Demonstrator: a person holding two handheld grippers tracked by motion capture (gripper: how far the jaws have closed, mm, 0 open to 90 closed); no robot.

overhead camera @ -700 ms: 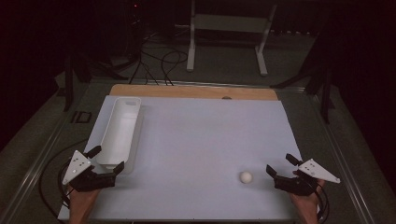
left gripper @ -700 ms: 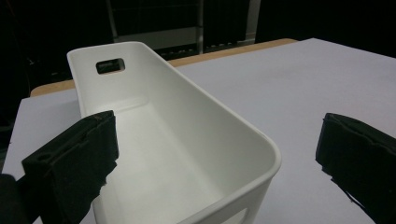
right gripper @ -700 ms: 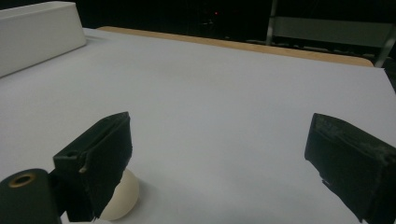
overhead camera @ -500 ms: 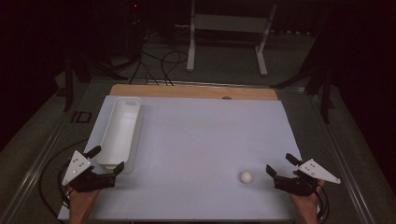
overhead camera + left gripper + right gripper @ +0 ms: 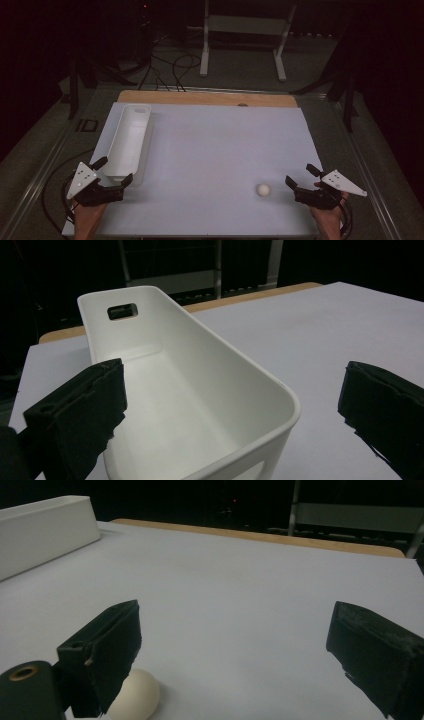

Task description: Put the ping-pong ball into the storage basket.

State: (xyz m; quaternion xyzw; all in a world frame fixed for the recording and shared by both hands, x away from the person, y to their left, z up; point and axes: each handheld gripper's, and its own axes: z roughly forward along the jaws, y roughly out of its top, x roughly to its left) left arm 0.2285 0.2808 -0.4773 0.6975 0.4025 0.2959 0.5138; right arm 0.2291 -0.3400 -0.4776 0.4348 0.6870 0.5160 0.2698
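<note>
The approach to the egg [image 5: 263,189] looks about to begin: the right hand-held gripper [image 5: 301,179], jaws wide and empty, needs to swing toward it and close gently. The egg lies near the desk's [image 5: 225,145] front edge, just beside that gripper. The left hand-held gripper [image 5: 116,172], also open and empty, straddles the near end of the white bin [image 5: 129,140].

- We see the white sheet [image 5: 210,150] lying bare across its middle and far right corner.
- The white bin [image 5: 127,142] lines its left edge.
- The egg [image 5: 263,189] blocks the near right part, just beside the right gripper [image 5: 299,181].
</note>
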